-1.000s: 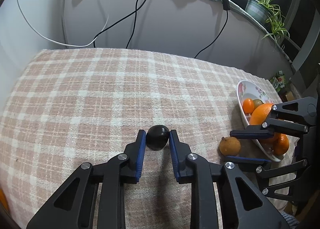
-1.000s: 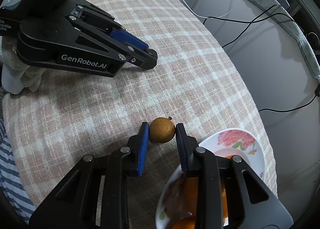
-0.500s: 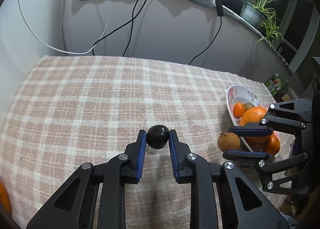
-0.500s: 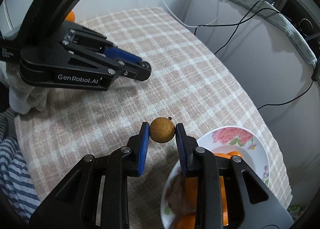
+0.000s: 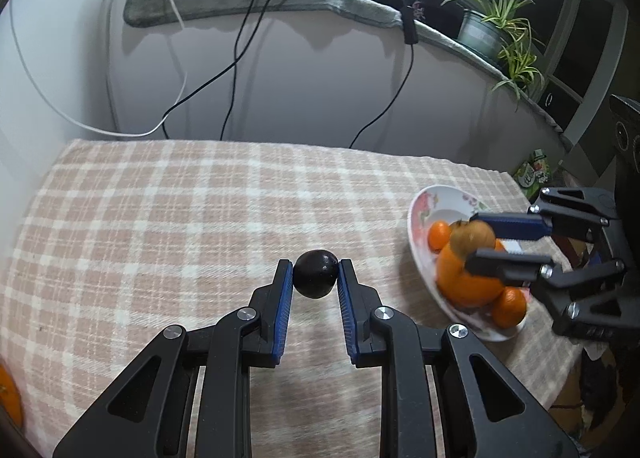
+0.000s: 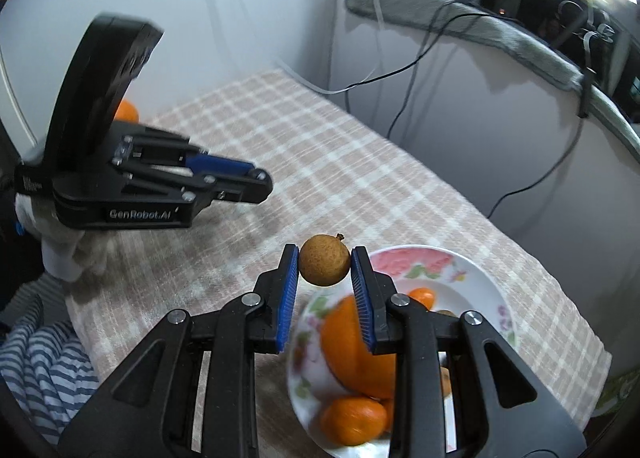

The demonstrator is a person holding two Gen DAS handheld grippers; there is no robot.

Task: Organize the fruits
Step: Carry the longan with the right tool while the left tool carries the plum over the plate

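**Both grippers loaded, brown fruit nearly over the plate**

So each hand has a fruit pinched right at the tips. The right gripper [image 6: 325,262] has its jaws closed narrow on the small brown fruit [image 6: 324,260], a rough-skinned round thing with a little stem nub on top. It's held up in the air just over the near rim of the flowered plate [image 6: 486,278], which makes sense: the plate is clearly the collection spot, since it already holds a big orange [image 6: 352,342] and a few small oranges [image 6: 352,420]. From the left wrist view you can see that brown fruit [image 5: 472,236] hanging above the pile, not touching it as far as I can tell.

The left gripper [image 5: 315,276] is clamped on the dark fruit [image 5: 315,274], almost black and smooth, gripped across its widest part. It sits out over the middle of the checked bench [image 5: 160,218], well apart from the plate, which is by the bench's right edge. Looks lifted, though I can't be sure.

My guess is the left one's hanging back so the two grippers don't collide at the plate. Tip grips on round fruit feel a bit sketchy, and the pile is crowded, so a drop could roll off.

One more orange [image 5: 8,398] sits at the bench's near left corner.
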